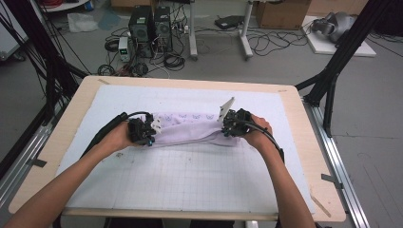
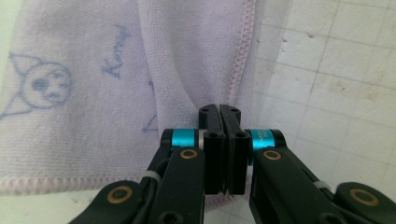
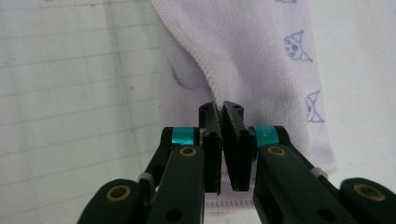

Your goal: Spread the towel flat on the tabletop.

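Note:
A pale lilac towel (image 1: pixel 190 130) printed with small cartoon faces lies bunched in a long roll across the white grid mat (image 1: pixel 180 175). My left gripper (image 1: pixel 151 133) is at the towel's left end, my right gripper (image 1: pixel 225 128) at its right end. In the left gripper view the jaws of my left gripper (image 2: pixel 219 109) are pressed together on a raised fold of the towel (image 2: pixel 187 46). In the right gripper view my right gripper (image 3: pixel 219 106) is shut on the stitched hem of the towel (image 3: pixel 252 46), which runs down between the pads.
The mat covers most of a wooden table (image 1: pixel 313 156). Both of the person's forearms come in from the near edge. Black frame posts (image 1: pixel 332 71) stand beside the table. Computers and cables (image 1: pixel 149 28) lie on the floor beyond it.

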{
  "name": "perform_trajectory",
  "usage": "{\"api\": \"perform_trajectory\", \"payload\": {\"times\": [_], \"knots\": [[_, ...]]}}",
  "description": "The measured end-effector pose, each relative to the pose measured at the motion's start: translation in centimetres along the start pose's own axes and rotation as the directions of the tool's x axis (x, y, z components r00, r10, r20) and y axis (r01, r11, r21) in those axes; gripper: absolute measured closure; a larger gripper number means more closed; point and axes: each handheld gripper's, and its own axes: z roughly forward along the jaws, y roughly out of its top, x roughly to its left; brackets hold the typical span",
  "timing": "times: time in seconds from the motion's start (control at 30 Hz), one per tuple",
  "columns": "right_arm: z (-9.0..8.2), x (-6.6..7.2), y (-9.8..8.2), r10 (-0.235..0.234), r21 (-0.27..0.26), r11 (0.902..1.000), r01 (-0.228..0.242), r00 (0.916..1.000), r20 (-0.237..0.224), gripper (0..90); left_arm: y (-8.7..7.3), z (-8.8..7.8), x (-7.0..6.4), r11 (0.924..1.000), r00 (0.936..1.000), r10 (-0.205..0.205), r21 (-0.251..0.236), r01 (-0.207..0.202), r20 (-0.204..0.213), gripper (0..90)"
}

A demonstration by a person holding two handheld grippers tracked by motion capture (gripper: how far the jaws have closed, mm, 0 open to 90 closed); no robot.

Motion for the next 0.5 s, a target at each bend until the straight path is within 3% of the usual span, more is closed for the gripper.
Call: {"api": "perform_trajectory", "payload": {"times": [0.2,0.33,0.5], "knots": [[-1.3,0.2,-0.6,0.006,-0.048,0.9988,-0.008,0.9992,-0.039,87.0,-0.7,-1.7,0.4,0.9975,0.9990,-0.044,-0.055,0.044,0.010,88.2],[-2.4,0.5,-1.1,0.002,-0.083,0.9965,-0.008,0.9976,-0.070,87.0,-1.1,-3.2,0.2,0.9935,0.9978,-0.053,-0.099,0.056,0.040,88.2],[-3.9,2.0,-1.5,-0.052,-0.131,0.9908,0.032,0.9880,-0.146,87.0,-1.4,-5.4,-1.8,0.9883,0.9947,-0.015,-0.149,0.030,0.101,88.2]]}}
